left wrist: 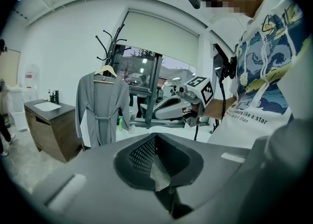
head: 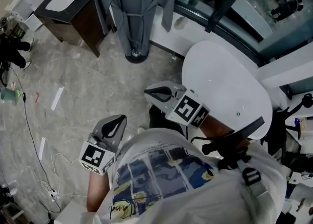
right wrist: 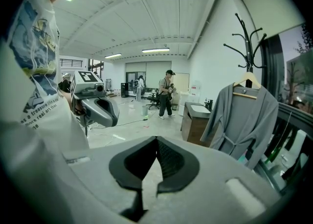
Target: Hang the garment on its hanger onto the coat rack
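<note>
A grey robe point(head: 133, 8) hangs on a wooden hanger point(right wrist: 248, 83) from the black coat rack point(right wrist: 247, 37), its belt tied at the waist. The left gripper view also shows the robe point(left wrist: 101, 105) on the rack point(left wrist: 111, 47). Both grippers are held close to the person's chest, well short of the robe. My left gripper point(head: 122, 117) is shut with nothing between its jaws point(left wrist: 155, 135). The right gripper point(head: 147, 92) is also shut and empty point(right wrist: 157, 139). Each gripper shows in the other's view, pointing toward the rack.
A dark wood cabinet point(head: 68, 8) with a white top stands left of the rack. A white round table point(head: 225, 86) is at the right, by the window ledge. Cables point(head: 34, 140) trail over the grey floor. People point(right wrist: 165, 93) stand far across the room.
</note>
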A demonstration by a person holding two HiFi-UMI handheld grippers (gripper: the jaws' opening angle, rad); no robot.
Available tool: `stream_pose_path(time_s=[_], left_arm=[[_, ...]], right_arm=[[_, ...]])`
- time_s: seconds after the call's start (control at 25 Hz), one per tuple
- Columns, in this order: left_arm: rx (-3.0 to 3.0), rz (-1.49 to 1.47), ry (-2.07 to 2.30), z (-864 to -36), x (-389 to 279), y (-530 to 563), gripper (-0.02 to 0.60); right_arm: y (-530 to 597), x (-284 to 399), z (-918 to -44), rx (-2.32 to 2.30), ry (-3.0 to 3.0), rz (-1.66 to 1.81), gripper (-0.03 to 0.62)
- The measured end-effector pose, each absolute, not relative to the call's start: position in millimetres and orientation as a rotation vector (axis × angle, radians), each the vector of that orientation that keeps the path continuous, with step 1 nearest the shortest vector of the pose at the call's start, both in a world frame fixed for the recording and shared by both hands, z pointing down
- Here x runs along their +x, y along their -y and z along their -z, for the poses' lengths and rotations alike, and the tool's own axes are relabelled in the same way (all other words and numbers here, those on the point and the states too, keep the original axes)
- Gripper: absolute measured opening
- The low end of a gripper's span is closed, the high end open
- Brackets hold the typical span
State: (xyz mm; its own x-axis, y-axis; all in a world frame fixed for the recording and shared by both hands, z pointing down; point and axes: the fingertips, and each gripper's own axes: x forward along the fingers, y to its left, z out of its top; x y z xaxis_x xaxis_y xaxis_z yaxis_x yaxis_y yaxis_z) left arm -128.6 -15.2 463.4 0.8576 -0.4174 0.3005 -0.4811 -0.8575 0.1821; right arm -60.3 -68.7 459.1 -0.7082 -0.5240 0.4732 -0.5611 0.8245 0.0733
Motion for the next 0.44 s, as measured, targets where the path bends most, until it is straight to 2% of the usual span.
stream_pose_path(time_s=[0.44], left_arm=[[2.780, -0.375, 0.652, -465, -113, 36, 0.003]], right_arm=[[89, -46, -459, 0.803, 2.523, -0.107, 0.002]])
